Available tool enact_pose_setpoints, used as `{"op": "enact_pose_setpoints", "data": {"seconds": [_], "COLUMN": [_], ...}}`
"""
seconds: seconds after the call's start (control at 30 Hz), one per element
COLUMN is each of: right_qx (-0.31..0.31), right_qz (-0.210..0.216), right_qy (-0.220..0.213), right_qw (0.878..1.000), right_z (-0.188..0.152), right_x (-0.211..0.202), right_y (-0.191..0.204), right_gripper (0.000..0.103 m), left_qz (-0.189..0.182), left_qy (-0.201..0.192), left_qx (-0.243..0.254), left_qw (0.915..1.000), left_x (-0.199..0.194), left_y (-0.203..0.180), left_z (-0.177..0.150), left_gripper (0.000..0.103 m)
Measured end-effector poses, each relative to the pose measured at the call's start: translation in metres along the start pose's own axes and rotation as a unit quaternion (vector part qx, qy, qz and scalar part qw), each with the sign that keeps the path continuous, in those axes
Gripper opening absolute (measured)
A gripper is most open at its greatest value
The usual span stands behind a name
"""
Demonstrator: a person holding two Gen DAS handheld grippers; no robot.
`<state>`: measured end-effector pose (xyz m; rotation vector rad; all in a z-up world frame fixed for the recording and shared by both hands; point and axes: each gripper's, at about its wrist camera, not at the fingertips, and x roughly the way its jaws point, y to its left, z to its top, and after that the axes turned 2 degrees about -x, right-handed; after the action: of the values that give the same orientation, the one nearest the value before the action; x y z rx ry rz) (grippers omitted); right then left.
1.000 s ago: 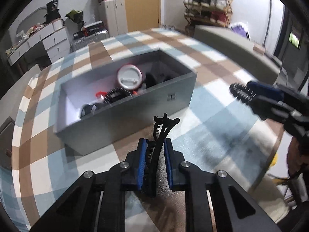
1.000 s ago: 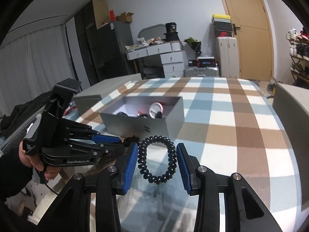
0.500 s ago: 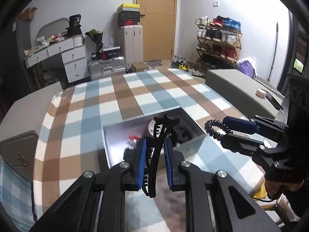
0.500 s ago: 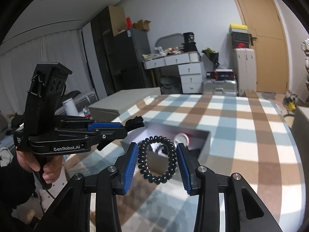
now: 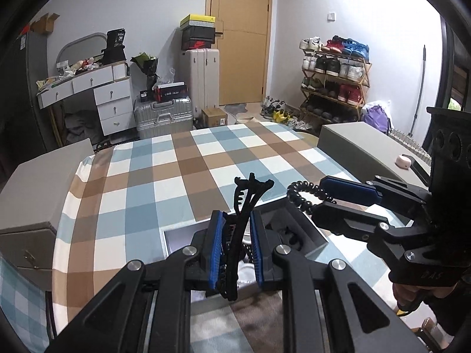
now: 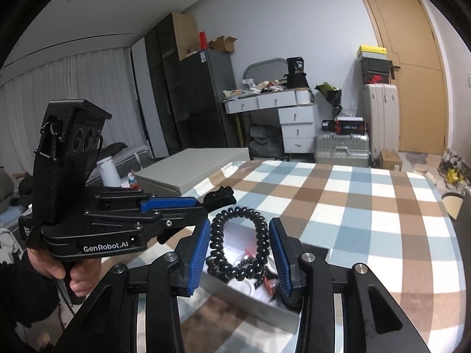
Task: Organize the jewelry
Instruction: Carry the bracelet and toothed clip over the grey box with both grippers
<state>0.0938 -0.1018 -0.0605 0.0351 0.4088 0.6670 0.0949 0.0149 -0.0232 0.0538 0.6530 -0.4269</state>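
My left gripper (image 5: 235, 241) is shut on a black toothed hair clip (image 5: 248, 194) that stands upright between the blue pads. My right gripper (image 6: 240, 235) is shut on a black spiral coil band (image 6: 219, 235) that hangs as a ring between its pads. Both hover above the open grey box (image 5: 173, 241), which holds several small items, partly hidden by the fingers. In the left wrist view the right gripper (image 5: 319, 198) reaches in from the right with the coil band (image 5: 300, 195). In the right wrist view the left gripper (image 6: 200, 206) with the clip (image 6: 220, 195) is close on the left, above the box (image 6: 241, 306).
The box rests on a table with a checked blue, brown and white cloth (image 5: 176, 176). Grey cabinets flank the table on the left (image 5: 35, 194) and right (image 5: 368, 147). A person's hand (image 6: 59, 267) grips the left tool's handle. Suitcases and a shoe rack stand by the far wall.
Both grippers have risen and come closer together above the box, which has slid from ahead of the fingers to beneath them. The grips on the clip and the coil band are unchanged.
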Motion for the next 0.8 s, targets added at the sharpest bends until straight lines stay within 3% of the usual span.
{"op": "enact_pose_setpoints", "data": {"seconds": [0.8], "right_qx": [0.037], "right_qz": [0.002], "right_qy": [0.03], "right_qw": [0.999], "right_z": [-0.008], "right_x": [0.045], "right_y": [-0.026], "right_gripper": [0.043], "left_qz": [-0.029], "left_qy": [0.026], "left_qx": [-0.019], "left_qw": [0.999], "left_x": [0.036], "left_y": [0.014], "left_z": [-0.002], "left_gripper": [0.014]}}
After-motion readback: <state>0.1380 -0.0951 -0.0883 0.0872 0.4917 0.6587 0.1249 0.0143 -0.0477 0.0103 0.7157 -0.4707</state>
